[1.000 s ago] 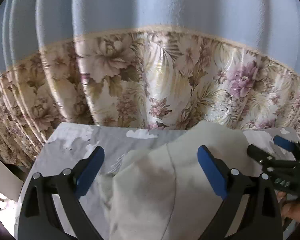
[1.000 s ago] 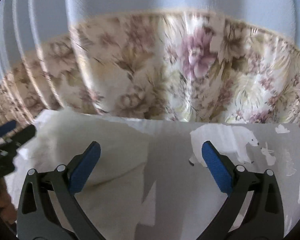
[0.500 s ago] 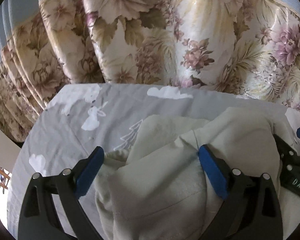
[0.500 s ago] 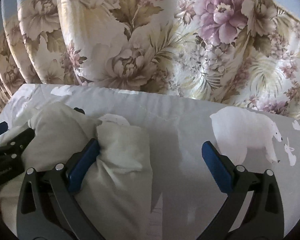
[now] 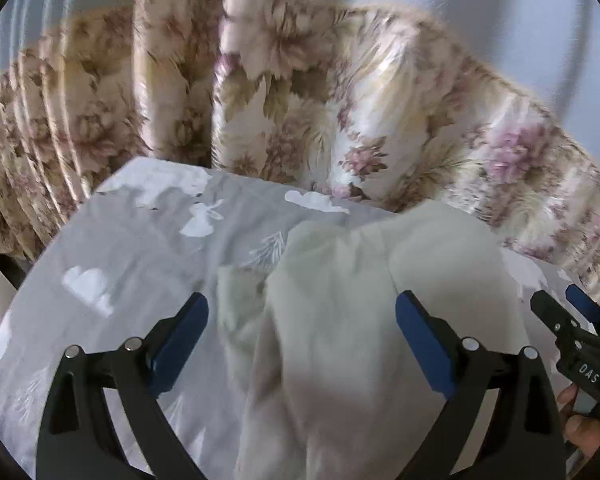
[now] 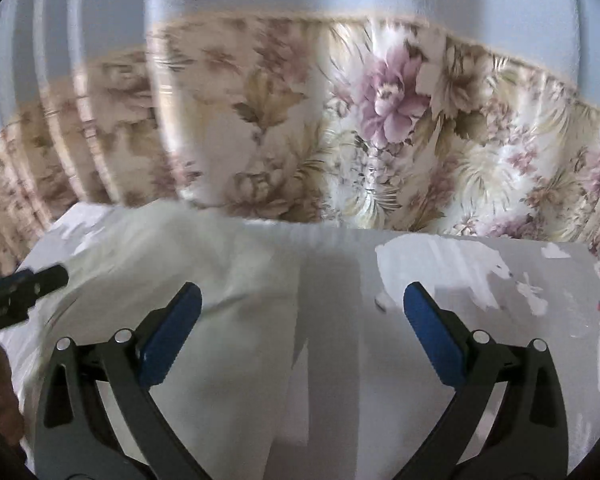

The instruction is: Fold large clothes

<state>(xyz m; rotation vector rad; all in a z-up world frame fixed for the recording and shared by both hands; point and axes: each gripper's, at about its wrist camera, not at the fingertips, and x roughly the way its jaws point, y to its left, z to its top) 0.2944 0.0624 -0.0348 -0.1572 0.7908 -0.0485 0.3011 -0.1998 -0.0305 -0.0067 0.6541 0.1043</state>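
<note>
Floral curtains (image 6: 380, 128) hang behind a table draped in a grey animal-print cloth (image 5: 140, 256), where a person works a pair of hand-held grippers over a large cream garment (image 5: 360, 320). Both sets of blue-padded jaws stand spread wide, pinching nothing: the left gripper (image 5: 302, 334) hovers with the bunched garment rising between and beneath its fingers, while the right gripper (image 6: 302, 330) is poised over the garment's right-hand edge, its left pad above the cream fabric and its right pad above bare printed cloth. Whether either pad touches the fabric cannot be told. Outward from the jaws, the garment lies heaped and creased rather than flat, mounded toward the back of the table near the curtains, with a smaller fold poking out on its left side in the left wrist view. Each tool shows at the edge of the other's view, so the two are working close together; part of a hand (image 5: 580, 424) is visible below the right one. Folding looks to be at an early stage. The risk from here is a careless closing: jaws shut on this thick bunch could gather several layers at once, dragging the heap into a worse tangle, or could catch the table's covering along with the garment and pull it askew.
</note>
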